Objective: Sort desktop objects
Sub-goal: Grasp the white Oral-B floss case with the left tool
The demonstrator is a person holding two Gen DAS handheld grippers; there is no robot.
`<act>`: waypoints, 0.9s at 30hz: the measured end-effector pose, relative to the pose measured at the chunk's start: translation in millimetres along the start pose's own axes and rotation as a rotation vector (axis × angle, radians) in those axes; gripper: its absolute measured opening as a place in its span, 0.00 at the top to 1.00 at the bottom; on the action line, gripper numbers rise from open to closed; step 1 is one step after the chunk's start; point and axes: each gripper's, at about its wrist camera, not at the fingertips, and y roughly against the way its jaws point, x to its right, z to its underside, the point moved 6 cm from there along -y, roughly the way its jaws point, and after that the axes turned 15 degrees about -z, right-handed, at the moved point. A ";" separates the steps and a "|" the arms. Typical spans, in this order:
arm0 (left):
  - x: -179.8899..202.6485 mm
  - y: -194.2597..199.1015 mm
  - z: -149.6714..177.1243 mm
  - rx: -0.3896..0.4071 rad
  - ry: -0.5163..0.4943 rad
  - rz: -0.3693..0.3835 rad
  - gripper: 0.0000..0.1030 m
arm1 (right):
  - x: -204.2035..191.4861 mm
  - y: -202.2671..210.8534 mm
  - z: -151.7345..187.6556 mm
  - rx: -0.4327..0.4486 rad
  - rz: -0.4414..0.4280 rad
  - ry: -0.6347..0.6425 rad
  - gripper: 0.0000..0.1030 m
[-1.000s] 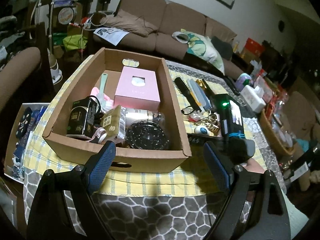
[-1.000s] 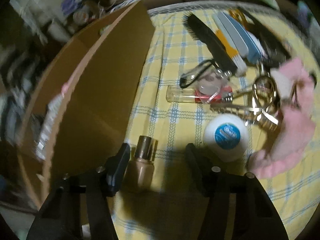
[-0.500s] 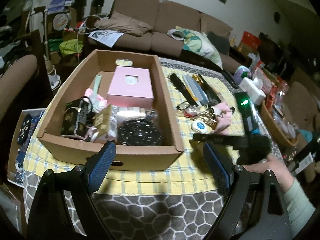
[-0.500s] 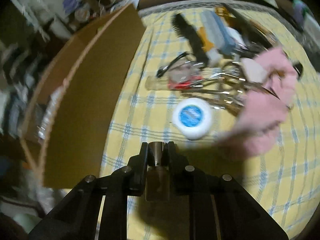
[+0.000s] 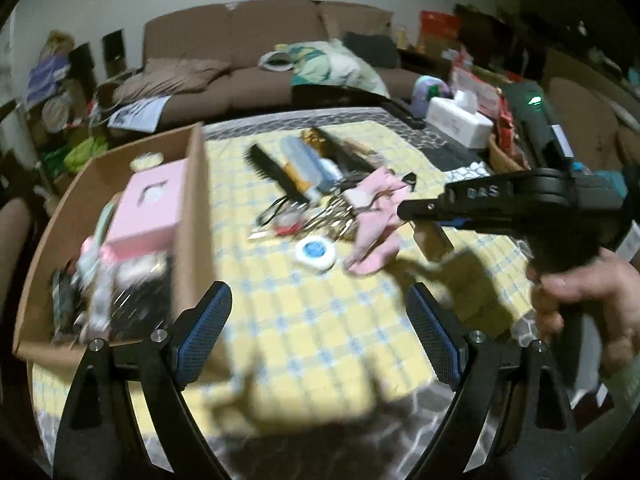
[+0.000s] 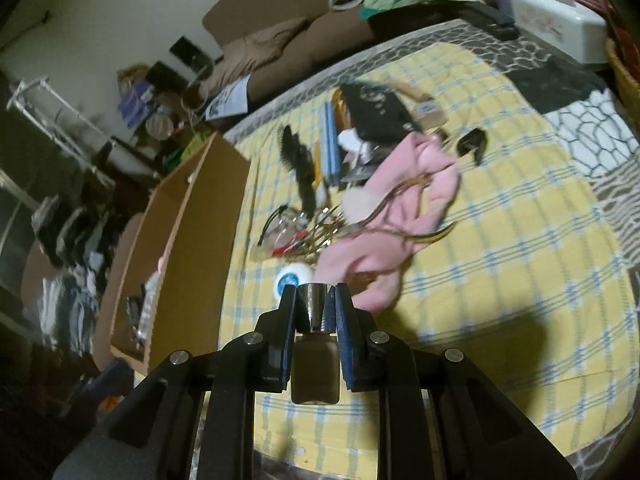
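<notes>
Right gripper: the right gripper (image 6: 316, 320) was closed on a small bottle (image 6: 315, 364) of tan liquid with a shiny metal cap, both pads pressed against the cap and neck; it was lifted clear of the yellow checked cloth (image 6: 500, 280).
Right gripper, other view: the right gripper (image 5: 416, 210) came in from the table's right side with the bottle (image 5: 434, 242) hanging tilted beneath its tips, above the cloth (image 5: 320, 320); the hand (image 5: 588, 300) gripped its handle.
Left gripper: the left gripper (image 5: 318, 336) was spread wide and held nothing, over the near edge of the table.
Cardboard box: the box (image 5: 196, 216) sat at the table's left side, already holding a pink box (image 5: 148, 208) and several blurred items.
Loose pile: toward the middle and far edge of the cloth lay a black hairbrush (image 5: 276, 172), a pink fabric piece (image 5: 376, 216), a round white tin (image 5: 316, 252) with a blue label, and a tangle of metal tools too blurred to name.
Far right corner: a white tissue box (image 5: 460, 122).
</notes>
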 end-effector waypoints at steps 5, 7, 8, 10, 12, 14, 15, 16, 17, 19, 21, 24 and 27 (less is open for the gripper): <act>19.0 -56.1 -20.6 -0.031 -0.013 -0.040 0.16 | 8.6 14.6 -8.5 0.029 -0.027 -0.027 0.83; 20.8 -75.6 -18.4 -0.056 -0.020 -0.051 0.21 | 10.3 16.5 -11.3 0.036 -0.037 -0.038 0.83; 22.1 -84.9 -16.8 -0.068 -0.031 -0.061 0.21 | 10.6 17.6 -13.0 0.038 -0.043 -0.042 0.83; 25.5 -104.9 -11.0 -0.092 -0.055 -0.083 0.22 | 10.3 18.1 -16.2 0.043 -0.053 -0.042 0.83; 26.0 -122.4 -3.0 -0.121 -0.062 -0.095 0.23 | 9.9 17.0 -17.7 0.042 -0.058 -0.037 0.83; 26.1 -137.7 2.5 -0.143 -0.063 -0.105 0.23 | 9.4 15.1 -18.9 0.039 -0.062 -0.036 0.83; 26.7 -142.3 3.7 -0.147 -0.066 -0.111 0.23 | 9.4 14.3 -19.4 0.037 -0.064 -0.036 0.83; 27.0 -147.8 4.9 -0.152 -0.069 -0.114 0.23 | 9.0 13.5 -19.7 0.036 -0.065 -0.035 0.83; 27.9 -154.0 6.2 -0.160 -0.068 -0.116 0.23 | 8.5 12.9 -19.7 0.034 -0.066 -0.033 0.83; 29.4 -160.4 5.4 -0.169 -0.060 -0.113 0.25 | 7.6 11.8 -19.2 0.031 -0.066 -0.031 0.83; 28.2 -162.2 4.2 -0.172 -0.032 -0.083 0.34 | 6.6 11.2 -18.9 0.029 -0.065 -0.028 0.83; 29.3 -159.0 1.3 -0.172 -0.029 -0.056 0.55 | 4.9 10.5 -19.0 0.030 -0.061 -0.021 0.83; 27.7 -150.5 -1.9 -0.172 -0.003 -0.017 0.55 | -0.2 10.7 -20.8 0.036 -0.062 -0.017 0.83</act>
